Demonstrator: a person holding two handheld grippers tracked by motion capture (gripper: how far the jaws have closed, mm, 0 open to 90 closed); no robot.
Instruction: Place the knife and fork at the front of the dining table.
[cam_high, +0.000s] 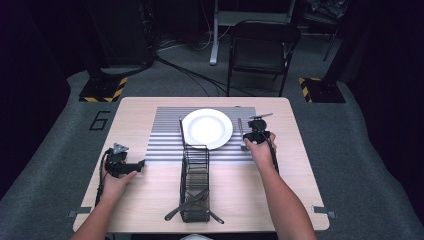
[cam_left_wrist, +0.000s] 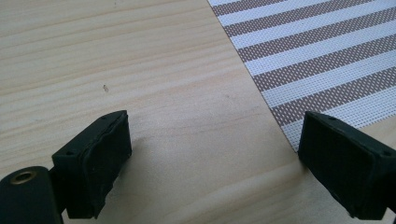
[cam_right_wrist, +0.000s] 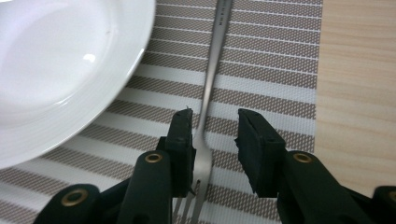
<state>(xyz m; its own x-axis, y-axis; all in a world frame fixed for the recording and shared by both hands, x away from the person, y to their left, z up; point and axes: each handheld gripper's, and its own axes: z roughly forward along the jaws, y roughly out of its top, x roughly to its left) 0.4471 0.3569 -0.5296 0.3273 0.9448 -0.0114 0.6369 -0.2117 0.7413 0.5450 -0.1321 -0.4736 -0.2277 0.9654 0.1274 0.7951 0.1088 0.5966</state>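
A silver fork lies flat on the striped placemat, just right of the white plate. My right gripper straddles the fork's neck. Its jaws stand apart with the fork between them, and a gap shows beside the right pad. From above, the right gripper sits over the fork at the plate's right side. My left gripper rests on the bare wood left of the placemat. In its own view the left gripper is wide open and holds nothing.
A black wire caddy stands at the table's front centre with dark-handled utensils sticking out of it. A thin dark utensil lies left of the plate. A folding chair stands beyond the far edge.
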